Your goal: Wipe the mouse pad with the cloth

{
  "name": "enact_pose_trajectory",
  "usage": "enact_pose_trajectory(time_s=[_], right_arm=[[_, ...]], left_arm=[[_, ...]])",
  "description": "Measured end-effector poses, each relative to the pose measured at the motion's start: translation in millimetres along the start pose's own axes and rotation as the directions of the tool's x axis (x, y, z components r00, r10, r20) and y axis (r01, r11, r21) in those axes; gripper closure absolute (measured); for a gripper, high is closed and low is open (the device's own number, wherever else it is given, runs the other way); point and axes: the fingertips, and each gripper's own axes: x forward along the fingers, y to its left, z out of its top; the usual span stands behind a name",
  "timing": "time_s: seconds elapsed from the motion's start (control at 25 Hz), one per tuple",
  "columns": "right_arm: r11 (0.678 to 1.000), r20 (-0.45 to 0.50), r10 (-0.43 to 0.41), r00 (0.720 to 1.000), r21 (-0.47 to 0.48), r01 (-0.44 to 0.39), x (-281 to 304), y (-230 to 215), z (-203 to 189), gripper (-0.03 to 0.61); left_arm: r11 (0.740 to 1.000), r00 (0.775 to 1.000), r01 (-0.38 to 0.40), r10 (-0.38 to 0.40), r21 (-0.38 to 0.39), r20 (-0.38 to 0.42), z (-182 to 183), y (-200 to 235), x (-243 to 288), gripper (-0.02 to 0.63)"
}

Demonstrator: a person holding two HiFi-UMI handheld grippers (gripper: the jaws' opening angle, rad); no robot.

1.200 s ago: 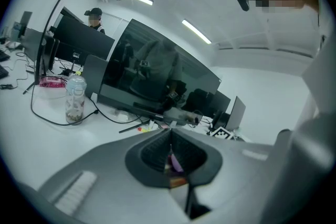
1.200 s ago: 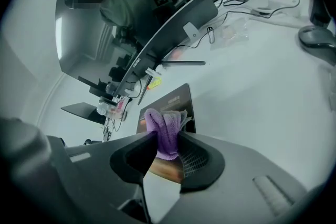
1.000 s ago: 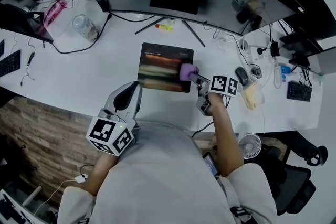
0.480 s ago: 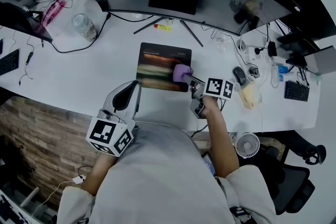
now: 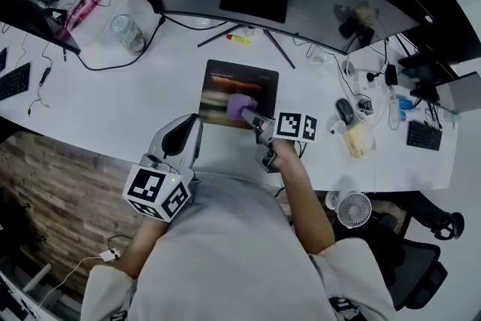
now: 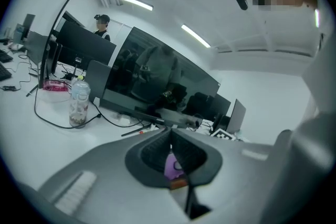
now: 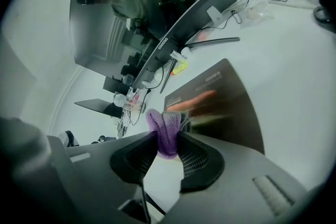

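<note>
White desk (image 5: 128,98), cluttered. Left gripper (image 5: 186,133) at near edge, jaws pressed together, empty. Dark rectangular mouse pad (image 5: 252,83) mid-desk. Bunched purple cloth (image 5: 239,107) on its lower part, pinched by right gripper (image 5: 257,124).

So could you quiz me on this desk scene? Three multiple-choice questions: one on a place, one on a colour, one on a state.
1. Where does the cloth lie?
A. on the mouse pad
B. on the floor
C. on a chair

2. What colour is the cloth?
A. yellow
B. purple
C. green

3. How do the jaws of the left gripper stand?
A. wide apart
B. clamped on the cloth
C. together, holding nothing

Answers:
1 A: the right gripper holds the cloth on the dark pad.
2 B: it shows purple in the head view and the right gripper view.
3 C: the left gripper view shows the jaws meeting with nothing between them.
</note>
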Motion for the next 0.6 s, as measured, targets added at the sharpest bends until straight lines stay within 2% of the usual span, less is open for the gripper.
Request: enact_pose_trajectory(time_s=[0.28, 0.6], right_arm=[[0.998, -0.061, 0.061, 0.996, 0.016, -0.060, 35, 28, -24, 0.459], [0.997, -0.108, 0.081, 0.991, 0.008, -0.080, 68, 48, -42, 0.459]], left_arm=[[1.000, 1.000, -0.015, 0.016, -0.017, 0.011, 1, 8, -4, 0.614], [0.999, 1.000, -0.027, 0.028, -0.041, 0.010, 0, 15, -6, 0.614]])
